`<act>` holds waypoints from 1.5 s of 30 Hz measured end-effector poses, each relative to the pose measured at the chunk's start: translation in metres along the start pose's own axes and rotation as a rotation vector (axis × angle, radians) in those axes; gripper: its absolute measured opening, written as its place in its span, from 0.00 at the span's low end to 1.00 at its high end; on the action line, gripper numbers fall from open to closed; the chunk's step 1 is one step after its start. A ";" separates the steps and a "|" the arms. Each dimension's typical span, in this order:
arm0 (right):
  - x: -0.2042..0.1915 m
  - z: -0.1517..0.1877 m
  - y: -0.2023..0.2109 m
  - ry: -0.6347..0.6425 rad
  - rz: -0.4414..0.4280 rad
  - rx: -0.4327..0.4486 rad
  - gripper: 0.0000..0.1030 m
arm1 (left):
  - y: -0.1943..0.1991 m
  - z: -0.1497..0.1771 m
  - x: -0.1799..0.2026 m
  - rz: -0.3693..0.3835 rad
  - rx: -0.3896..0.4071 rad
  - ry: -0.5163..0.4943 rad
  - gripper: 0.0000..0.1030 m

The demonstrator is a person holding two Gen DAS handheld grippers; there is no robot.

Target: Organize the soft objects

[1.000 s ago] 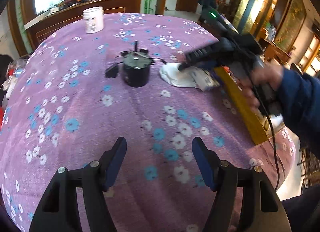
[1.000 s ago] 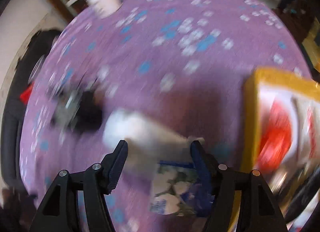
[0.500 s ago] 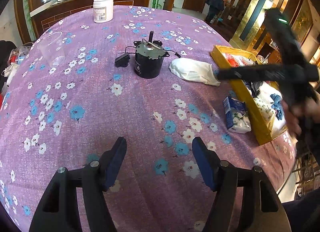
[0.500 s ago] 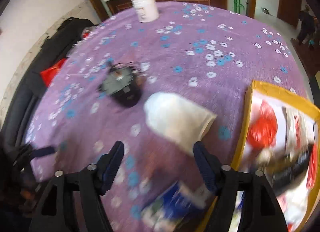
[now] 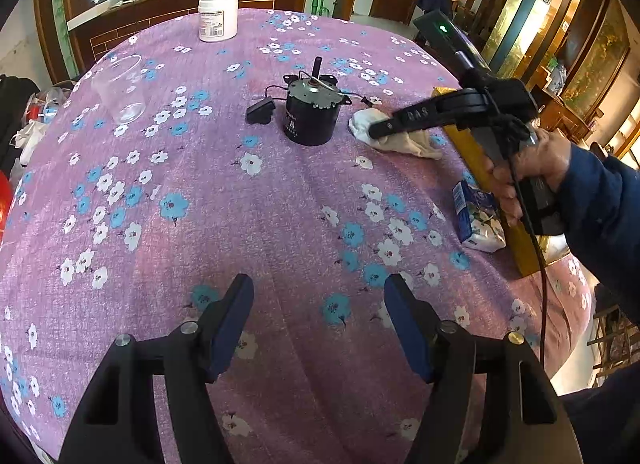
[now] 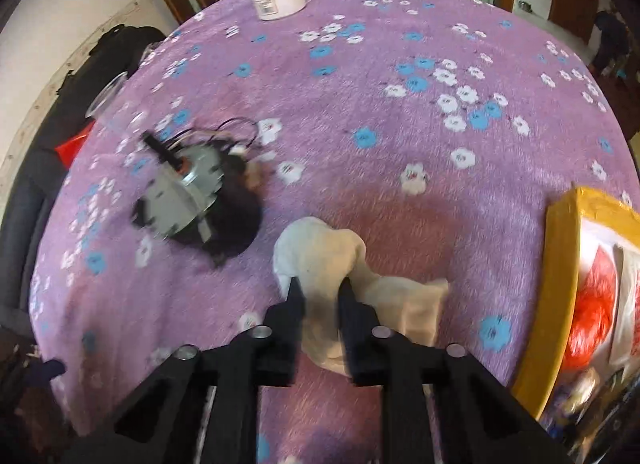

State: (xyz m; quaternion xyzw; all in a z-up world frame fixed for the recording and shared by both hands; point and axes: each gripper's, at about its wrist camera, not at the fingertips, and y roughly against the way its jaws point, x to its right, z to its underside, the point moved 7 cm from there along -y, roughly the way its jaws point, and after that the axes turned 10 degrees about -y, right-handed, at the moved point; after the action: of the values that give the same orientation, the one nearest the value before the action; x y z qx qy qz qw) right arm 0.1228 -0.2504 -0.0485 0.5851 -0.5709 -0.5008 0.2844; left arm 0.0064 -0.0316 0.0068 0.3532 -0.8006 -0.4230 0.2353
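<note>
A cream sock (image 6: 332,260) lies on the purple flowered tablecloth (image 6: 400,103). My right gripper (image 6: 318,288) is shut on the sock, pinching its middle. In the left wrist view the same sock (image 5: 404,135) lies right of a black motor (image 5: 310,115), with the right gripper (image 5: 378,129) on it. A yellow box (image 6: 560,284) holding soft packets stands at the right. A blue and white tissue pack (image 5: 476,219) lies beside that box. My left gripper (image 5: 318,320) is open and empty above the near cloth.
A black motor (image 6: 192,199) with wires sits left of the sock. A white jar (image 5: 218,15) stands at the far edge. A clear plastic cup (image 5: 120,89) stands at the left. The table edge drops off at the right.
My right gripper came down over the sock and closed on it. The left gripper stayed open in place.
</note>
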 end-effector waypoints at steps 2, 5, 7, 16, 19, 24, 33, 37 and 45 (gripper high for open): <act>-0.001 0.011 0.022 -0.013 -0.042 0.036 0.14 | -0.002 -0.004 0.002 0.006 0.005 -0.006 0.65; -0.001 0.032 0.070 -0.025 -0.123 0.116 0.14 | -0.005 -0.012 0.008 0.021 0.008 -0.021 0.65; 0.005 0.046 0.098 -0.031 -0.122 0.167 0.14 | -0.010 -0.018 0.018 0.040 0.004 -0.038 0.65; 0.059 0.102 0.172 -0.174 -0.114 0.285 0.14 | -0.045 -0.059 0.110 0.181 -0.034 -0.169 0.80; 0.080 0.113 0.186 -0.220 -0.098 0.304 0.14 | -0.067 -0.069 0.136 0.182 -0.072 -0.199 0.80; 0.099 0.134 0.205 -0.250 -0.083 0.321 0.14 | -0.098 -0.075 0.162 0.141 -0.129 -0.237 0.80; 0.112 0.147 0.213 -0.251 -0.086 0.318 0.14 | -0.142 -0.074 0.157 -0.016 -0.182 -0.259 0.79; 0.106 0.146 0.204 -0.238 -0.096 0.297 0.14 | -0.137 -0.076 0.160 -0.035 -0.133 -0.288 0.57; 0.085 0.138 0.176 -0.203 -0.116 0.241 0.14 | -0.118 -0.063 0.150 -0.075 -0.110 -0.292 0.49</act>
State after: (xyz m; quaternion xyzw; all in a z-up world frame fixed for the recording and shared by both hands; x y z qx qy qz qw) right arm -0.0830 -0.3318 0.0422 0.5933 -0.6179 -0.5009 0.1238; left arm -0.0041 -0.2250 -0.0479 0.3044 -0.7882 -0.5214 0.1194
